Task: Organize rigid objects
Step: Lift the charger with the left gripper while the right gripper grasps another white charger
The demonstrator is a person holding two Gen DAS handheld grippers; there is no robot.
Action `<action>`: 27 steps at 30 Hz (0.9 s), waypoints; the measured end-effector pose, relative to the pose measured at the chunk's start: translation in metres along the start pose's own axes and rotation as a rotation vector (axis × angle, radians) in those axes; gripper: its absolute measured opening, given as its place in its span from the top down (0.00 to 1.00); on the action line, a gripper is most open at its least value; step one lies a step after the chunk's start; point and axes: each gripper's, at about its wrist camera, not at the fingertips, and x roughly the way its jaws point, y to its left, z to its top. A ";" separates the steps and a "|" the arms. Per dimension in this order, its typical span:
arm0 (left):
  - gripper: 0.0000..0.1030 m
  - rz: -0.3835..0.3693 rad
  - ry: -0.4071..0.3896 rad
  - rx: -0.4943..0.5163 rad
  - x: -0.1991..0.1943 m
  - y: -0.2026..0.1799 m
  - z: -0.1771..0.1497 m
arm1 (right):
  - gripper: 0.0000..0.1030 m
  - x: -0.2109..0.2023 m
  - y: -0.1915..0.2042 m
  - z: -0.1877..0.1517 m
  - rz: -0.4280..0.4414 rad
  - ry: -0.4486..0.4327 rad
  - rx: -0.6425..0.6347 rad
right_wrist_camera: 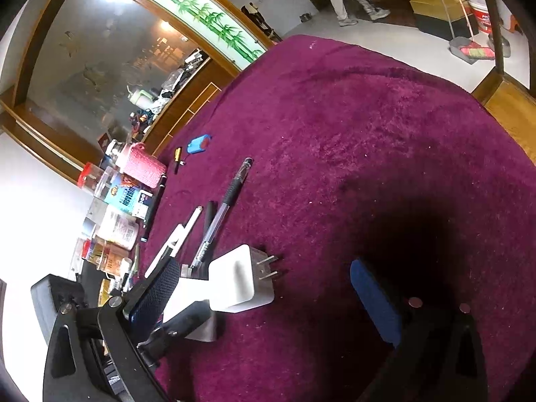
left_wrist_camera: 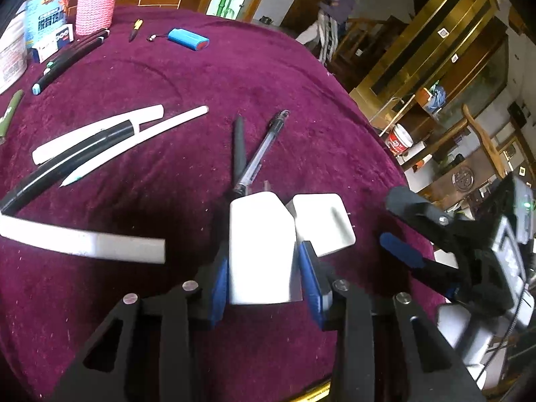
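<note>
Open maroon cloth (right_wrist_camera: pixel 368 134) fronts spread right gripper (right_wrist_camera: pixel 268 305); left gripper (left_wrist_camera: pixel 264 268) pinches white charger (left_wrist_camera: pixel 259 251).

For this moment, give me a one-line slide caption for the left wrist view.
Left tongs clamp a white charger block on the maroon tablecloth, beside a second white charger.

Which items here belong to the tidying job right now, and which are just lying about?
In play:
- white charger, clamped in the left gripper
- second white charger, lying beside it
- right gripper, open, empty

Lying about:
- clear pen
- black pen
- blue battery pack
- pink knitted holder
- maroon cloth
</note>
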 end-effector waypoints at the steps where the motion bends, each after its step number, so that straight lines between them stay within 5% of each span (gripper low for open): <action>1: 0.64 -0.007 -0.002 -0.010 -0.003 0.002 -0.002 | 0.01 0.000 0.000 0.000 -0.002 0.000 -0.003; 8: 0.75 -0.046 -0.041 -0.028 -0.042 0.014 -0.028 | 0.01 0.007 0.012 -0.003 -0.023 0.017 -0.078; 22: 0.75 -0.090 -0.164 -0.073 -0.128 0.051 -0.082 | 0.01 0.023 0.042 -0.020 -0.117 0.045 -0.290; 27: 0.75 -0.051 -0.223 -0.081 -0.170 0.072 -0.104 | 0.01 0.034 0.057 -0.027 -0.230 0.068 -0.379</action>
